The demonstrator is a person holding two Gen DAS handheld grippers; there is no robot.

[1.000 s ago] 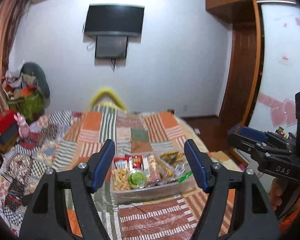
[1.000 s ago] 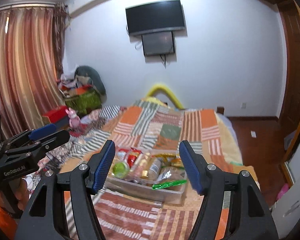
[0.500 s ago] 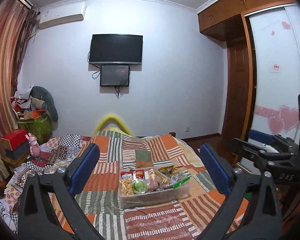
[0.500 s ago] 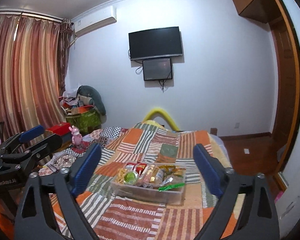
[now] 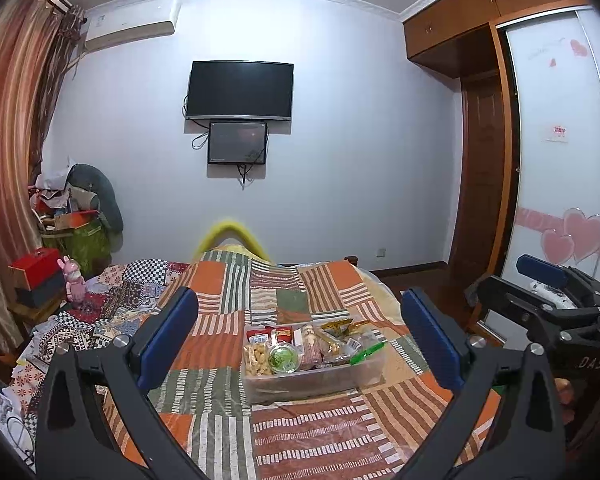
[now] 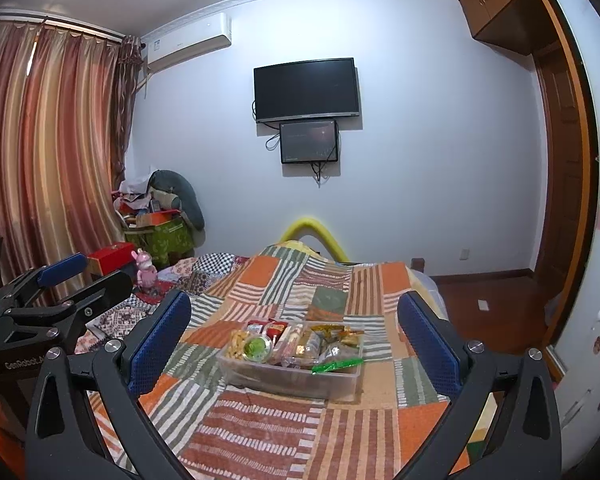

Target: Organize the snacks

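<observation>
We see a clear plastic box [image 5: 312,376] of snacks [image 5: 300,346] on the striped patchwork bedspread [image 5: 228,324]: crinkly packets, a round green-lidded tub [image 5: 284,359]. Left gripper [image 5: 300,338] is level and raised, blue ribbed pads spread wide, empty. Right gripper [image 6: 294,338] likewise, spread and empty. Compared with a second ago, both have pulled back and opened wider; the box looks smaller, farther off.

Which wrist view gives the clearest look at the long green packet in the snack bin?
The right wrist view: the green packet lies across the near corner of the clear bin, its full length exposed. In the left wrist view the green packet sits at the bin's far right edge, smaller and partly tucked behind other wrappers.
</observation>
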